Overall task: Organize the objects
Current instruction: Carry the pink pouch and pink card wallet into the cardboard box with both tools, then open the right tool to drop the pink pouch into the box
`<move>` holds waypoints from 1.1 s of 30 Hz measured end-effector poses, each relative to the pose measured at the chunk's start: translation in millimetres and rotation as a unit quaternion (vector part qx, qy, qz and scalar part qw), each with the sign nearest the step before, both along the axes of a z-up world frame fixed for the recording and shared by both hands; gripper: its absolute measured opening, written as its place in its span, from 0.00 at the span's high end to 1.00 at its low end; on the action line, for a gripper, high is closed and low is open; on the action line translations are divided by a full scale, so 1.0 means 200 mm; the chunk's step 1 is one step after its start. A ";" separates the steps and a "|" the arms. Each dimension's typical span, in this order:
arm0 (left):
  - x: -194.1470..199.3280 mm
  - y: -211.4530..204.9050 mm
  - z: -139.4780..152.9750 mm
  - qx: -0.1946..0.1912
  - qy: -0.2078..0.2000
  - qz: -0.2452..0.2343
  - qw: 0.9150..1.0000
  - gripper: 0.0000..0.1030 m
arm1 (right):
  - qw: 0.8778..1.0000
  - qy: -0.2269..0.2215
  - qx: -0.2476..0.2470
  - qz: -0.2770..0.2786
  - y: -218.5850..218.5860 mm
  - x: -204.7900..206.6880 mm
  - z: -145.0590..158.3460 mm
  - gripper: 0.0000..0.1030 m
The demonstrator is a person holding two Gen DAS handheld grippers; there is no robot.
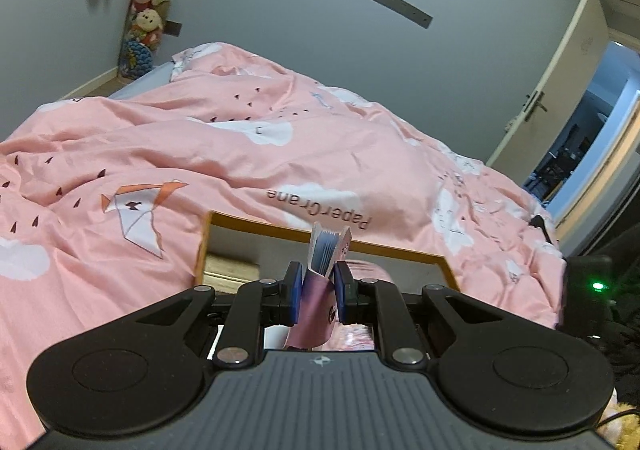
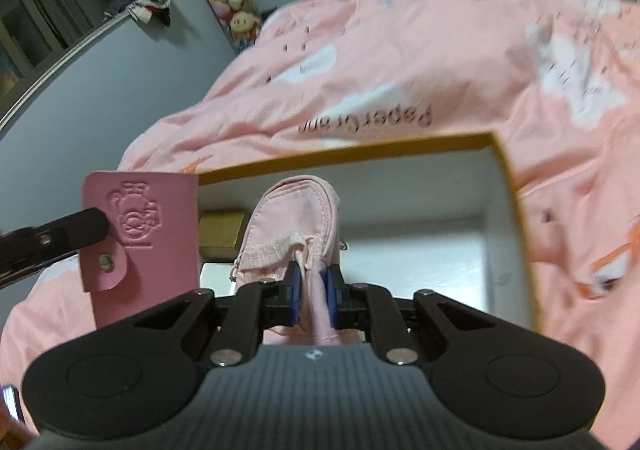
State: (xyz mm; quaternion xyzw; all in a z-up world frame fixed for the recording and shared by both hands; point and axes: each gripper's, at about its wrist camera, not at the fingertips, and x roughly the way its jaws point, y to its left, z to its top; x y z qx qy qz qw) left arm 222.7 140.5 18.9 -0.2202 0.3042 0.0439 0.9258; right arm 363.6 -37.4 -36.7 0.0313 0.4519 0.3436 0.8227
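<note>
My left gripper is shut on a pink card holder, held upright with its blue card sleeves fanning out at the top. The same pink card holder, embossed and with a snap tab, shows at the left of the right wrist view, pinched by the left gripper's finger. My right gripper is shut on a pale pink zip pouch, which hangs over an open white box with an orange rim. The box rim also shows in the left wrist view.
The box sits on a bed with a rumpled pink quilt printed with clouds. A gold-coloured small box lies inside the open box. A tall stack of plush toys stands by the grey wall. An open door is at the right.
</note>
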 end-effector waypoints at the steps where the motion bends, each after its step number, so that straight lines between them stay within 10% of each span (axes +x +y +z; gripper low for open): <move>1: 0.01 0.01 -0.01 0.000 0.001 0.002 1.000 0.82 | 1.000 0.009 -0.002 0.002 0.04 0.02 -0.03 0.87; 15: 0.09 0.11 -0.10 -0.008 0.017 0.009 1.000 0.82 | 0.992 0.120 -0.025 0.006 0.24 0.21 -0.29 0.86; 24: 0.12 0.11 -0.14 -0.055 0.021 -0.002 0.998 0.82 | 0.994 0.094 -0.055 0.010 0.25 0.20 -0.25 0.74; 33: 0.25 0.14 -0.30 -0.189 0.043 -0.023 0.981 0.82 | 0.999 0.007 -0.044 -0.020 0.01 0.09 -0.05 0.73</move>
